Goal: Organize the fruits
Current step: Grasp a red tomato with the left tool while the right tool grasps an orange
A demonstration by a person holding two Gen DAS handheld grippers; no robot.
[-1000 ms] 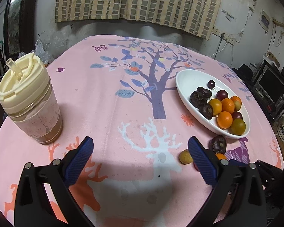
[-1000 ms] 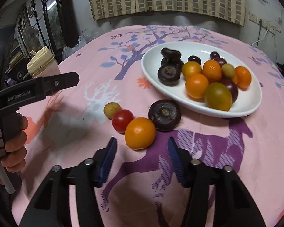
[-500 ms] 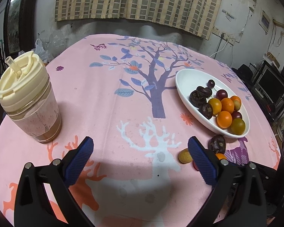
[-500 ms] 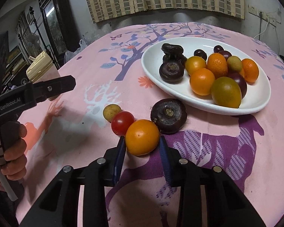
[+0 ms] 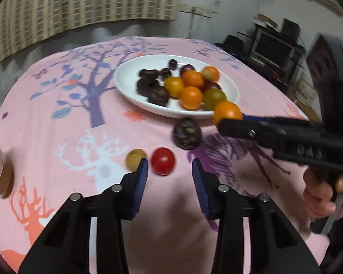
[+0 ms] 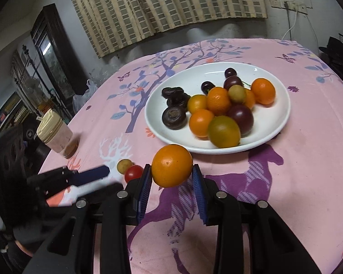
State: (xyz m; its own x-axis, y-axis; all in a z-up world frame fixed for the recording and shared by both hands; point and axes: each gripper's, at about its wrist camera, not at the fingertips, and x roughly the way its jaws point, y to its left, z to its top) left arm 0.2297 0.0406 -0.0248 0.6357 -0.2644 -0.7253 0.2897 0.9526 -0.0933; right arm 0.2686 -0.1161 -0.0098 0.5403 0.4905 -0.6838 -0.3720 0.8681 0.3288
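A: The right gripper (image 6: 172, 174) has its jaws pinching the round orange fruit (image 6: 172, 164) at its widest part, lifted clear of the pink printed tablecloth on the desk (image 6: 297, 159), just short of the near rim of the white oval plate (image 6: 283, 114). I'd carry it over that rim and set it down in the bare white patch at the plate's left end, not on the pile, where it could roll.

B: And the left gripper (image 5: 170, 167)?

A: Its jaws are closing with nothing pressed between them; the small red tomato (image 5: 162, 161) lies just ahead, nearer the left pad. It should centre on the tomato before the pads meet and squeeze lightly, since that skin looks soft.

B: Room to move?

A: The small yellow-brown fruit (image 5: 135, 158) sits right beside the tomato, just beyond the left pad, and could be nudged. The dark purple wrinkled fruit (image 5: 187, 136) lies between tomato and plate. The cream-lidded drink jar (image 6: 57, 135) stands well apart, near the desk's left edge.
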